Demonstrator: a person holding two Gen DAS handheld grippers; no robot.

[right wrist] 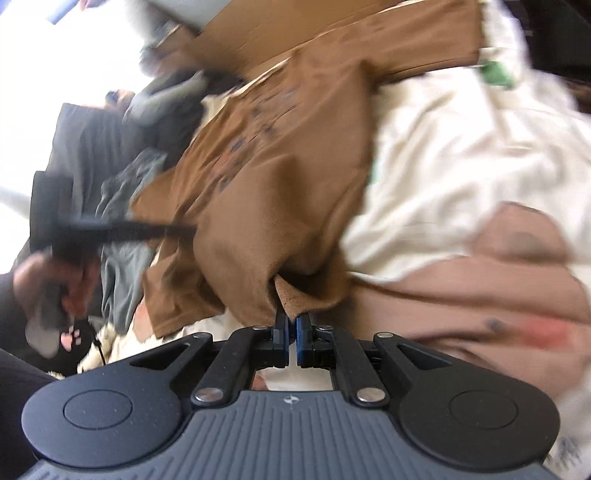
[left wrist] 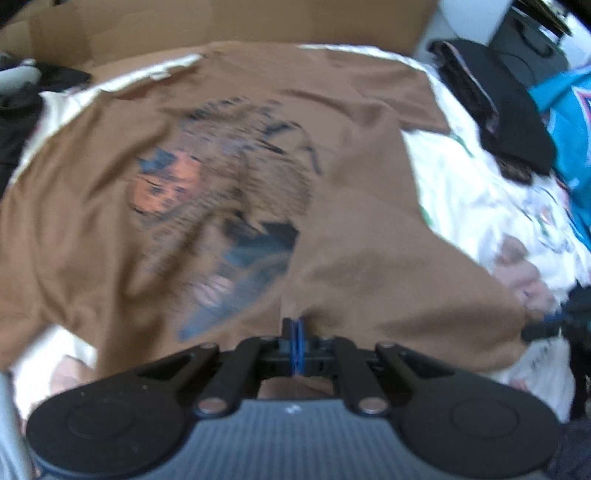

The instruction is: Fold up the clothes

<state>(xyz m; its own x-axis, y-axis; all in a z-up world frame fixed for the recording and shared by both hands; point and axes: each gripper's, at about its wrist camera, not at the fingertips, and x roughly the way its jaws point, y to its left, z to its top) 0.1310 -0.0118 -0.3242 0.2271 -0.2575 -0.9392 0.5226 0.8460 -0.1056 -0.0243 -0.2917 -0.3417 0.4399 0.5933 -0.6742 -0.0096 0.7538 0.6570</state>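
Both views motion-blurred.

Brown shirt (left wrist: 351,177) lies spread, print side up, over a cream sheet (left wrist: 461,177). The print (left wrist: 221,192) is dark, with an orange patch; details are unreadable.

Left gripper (left wrist: 294,328): jaws pressed together, pinching the near hem of the shirt; cloth puckers at the blue pads. In the right wrist view this gripper (right wrist: 184,229) appears as a dark bar reaching in from the left to the shirt's edge, with a hand (right wrist: 70,280) on its handle.

Right gripper (right wrist: 291,321): jaws closed down to a narrow slit, a bunched fold of the shirt edge caught between the tips. Cloth rises away from the tips in a gathered ridge. In the left wrist view it (left wrist: 554,319) sits at the shirt's right-hand corner, next to a hand (left wrist: 524,284); its jaw state cannot be read from there.

Surroundings: cardboard (left wrist: 221,22) beyond the shirt. Dark clothes (left wrist: 509,110) and a teal garment (left wrist: 569,122) are heaped to the right in the left wrist view. Grey clothes (right wrist: 125,229) are piled left of the shirt in the right wrist view. A pink cloth (right wrist: 480,280) lies on the sheet right of the right gripper.
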